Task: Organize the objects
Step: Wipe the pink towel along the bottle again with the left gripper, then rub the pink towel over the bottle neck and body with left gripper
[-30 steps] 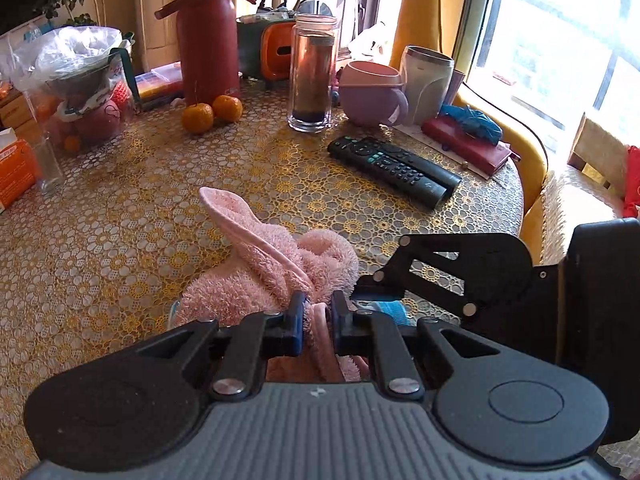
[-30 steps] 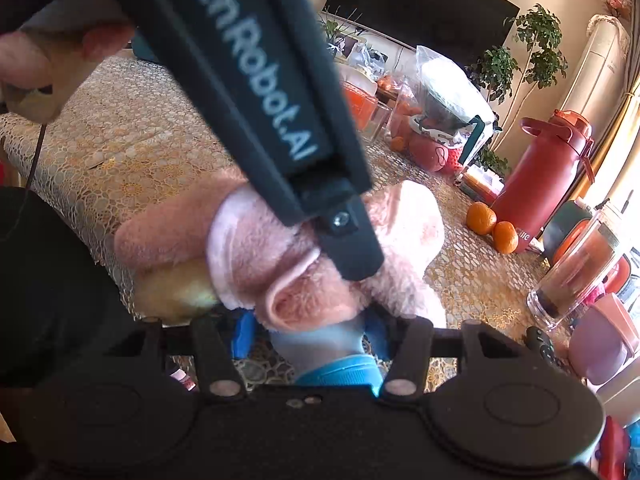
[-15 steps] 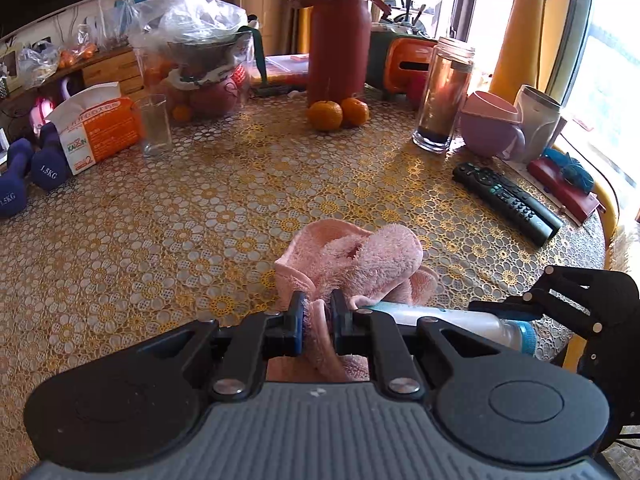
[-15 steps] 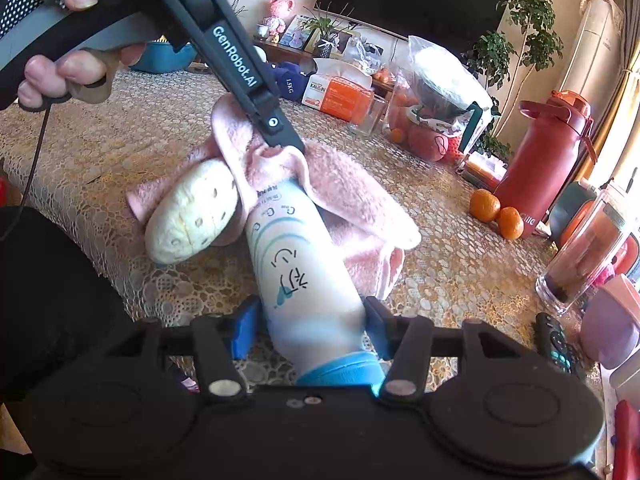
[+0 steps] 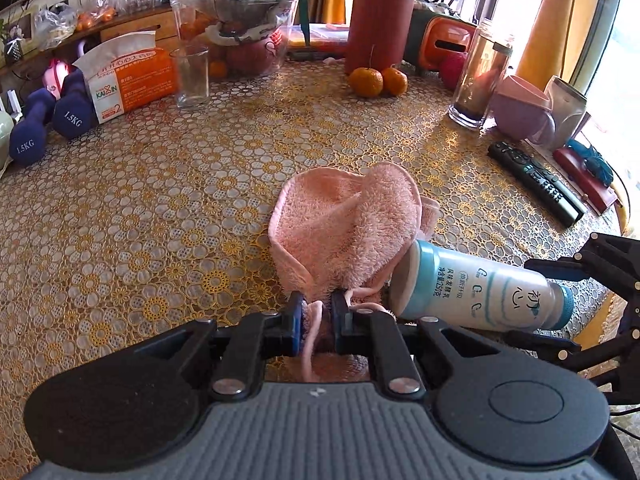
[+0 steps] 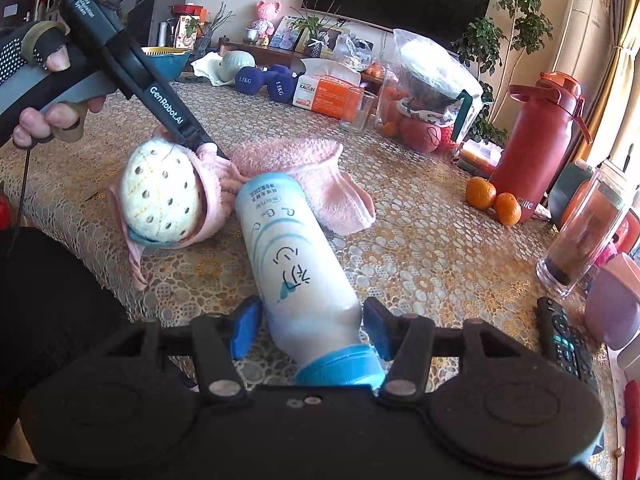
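A fluffy pink towel lies crumpled on the table near its front edge. My left gripper is shut on the towel's near hem. In the right wrist view the towel wraps partly around a cream ball with holes. My right gripper is shut on a white bottle with a blue cap, held near its cap end, with its base pointing at the towel. The bottle also shows in the left wrist view, lying level beside the towel.
On the lace-covered table: black remotes, a glass jar, a purple cup, a red flask, two tangerines, a drinking glass, an orange tissue pack, blue dumbbells, a bagged fruit bowl.
The bottle has come out from under the towel and now lies in plain sight. The left gripper has drawn back with the towel hem, baring the cream ball.
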`<action>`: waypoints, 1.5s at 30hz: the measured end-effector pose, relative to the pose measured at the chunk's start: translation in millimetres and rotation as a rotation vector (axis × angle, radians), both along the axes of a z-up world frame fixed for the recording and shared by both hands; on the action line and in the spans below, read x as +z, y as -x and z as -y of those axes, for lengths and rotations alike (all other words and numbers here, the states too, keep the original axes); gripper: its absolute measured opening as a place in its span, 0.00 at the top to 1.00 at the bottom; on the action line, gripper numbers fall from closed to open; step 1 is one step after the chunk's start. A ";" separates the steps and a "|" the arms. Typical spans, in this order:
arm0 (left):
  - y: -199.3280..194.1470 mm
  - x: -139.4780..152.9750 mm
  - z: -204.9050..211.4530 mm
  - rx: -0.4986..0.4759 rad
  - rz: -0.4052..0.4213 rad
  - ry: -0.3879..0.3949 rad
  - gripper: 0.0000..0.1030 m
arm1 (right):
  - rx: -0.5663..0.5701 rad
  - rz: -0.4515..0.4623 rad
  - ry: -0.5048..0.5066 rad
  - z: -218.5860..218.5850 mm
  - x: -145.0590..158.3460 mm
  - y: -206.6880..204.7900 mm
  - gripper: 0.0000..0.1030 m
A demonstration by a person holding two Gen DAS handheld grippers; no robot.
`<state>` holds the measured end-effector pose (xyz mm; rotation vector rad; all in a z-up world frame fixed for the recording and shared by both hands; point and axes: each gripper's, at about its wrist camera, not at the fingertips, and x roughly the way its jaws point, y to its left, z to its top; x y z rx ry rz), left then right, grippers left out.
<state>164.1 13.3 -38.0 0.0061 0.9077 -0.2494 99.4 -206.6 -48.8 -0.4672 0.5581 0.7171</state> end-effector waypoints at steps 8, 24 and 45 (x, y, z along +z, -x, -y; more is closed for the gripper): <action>-14.2 -8.0 -2.6 0.019 -0.049 0.022 0.18 | -0.048 -0.081 -0.094 15.7 4.8 -7.9 0.43; -3.4 13.8 3.3 0.011 -0.041 0.202 0.85 | -0.060 -0.087 -0.101 16.7 1.6 -5.9 0.44; 12.3 32.6 126.8 -0.301 0.008 0.143 0.87 | -0.046 -0.040 -0.061 9.2 -0.1 1.0 0.45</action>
